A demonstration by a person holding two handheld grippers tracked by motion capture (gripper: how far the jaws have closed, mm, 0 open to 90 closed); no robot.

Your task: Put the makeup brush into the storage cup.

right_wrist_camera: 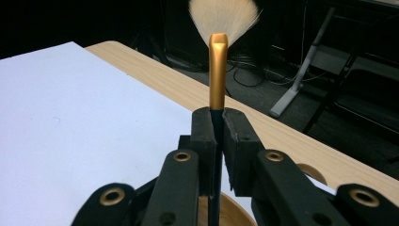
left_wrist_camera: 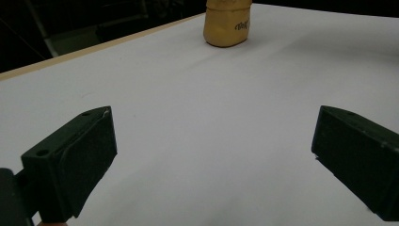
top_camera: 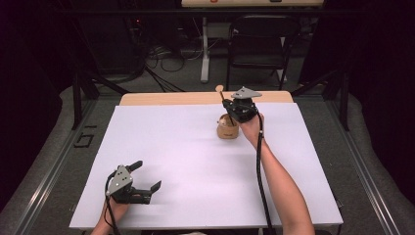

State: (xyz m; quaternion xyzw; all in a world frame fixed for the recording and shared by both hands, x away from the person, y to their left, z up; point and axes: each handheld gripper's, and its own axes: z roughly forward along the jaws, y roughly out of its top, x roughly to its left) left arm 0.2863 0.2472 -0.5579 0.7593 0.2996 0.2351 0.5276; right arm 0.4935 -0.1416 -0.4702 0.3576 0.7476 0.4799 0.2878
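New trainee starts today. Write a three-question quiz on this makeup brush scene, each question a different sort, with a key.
1. True or false: the right gripper is shut on the makeup brush.
2. How do the left gripper's jaws stand? A) shut on the holder B) open with nothing between them C) shut on nothing
3. Fill in: the brush's bristles point ____ the tan holder, which stands on the white sheet.

Key
1. True; the pads clamp the black handle just below the gold ferrule.
2. B
3. Away from; the handle end is toward the holder.
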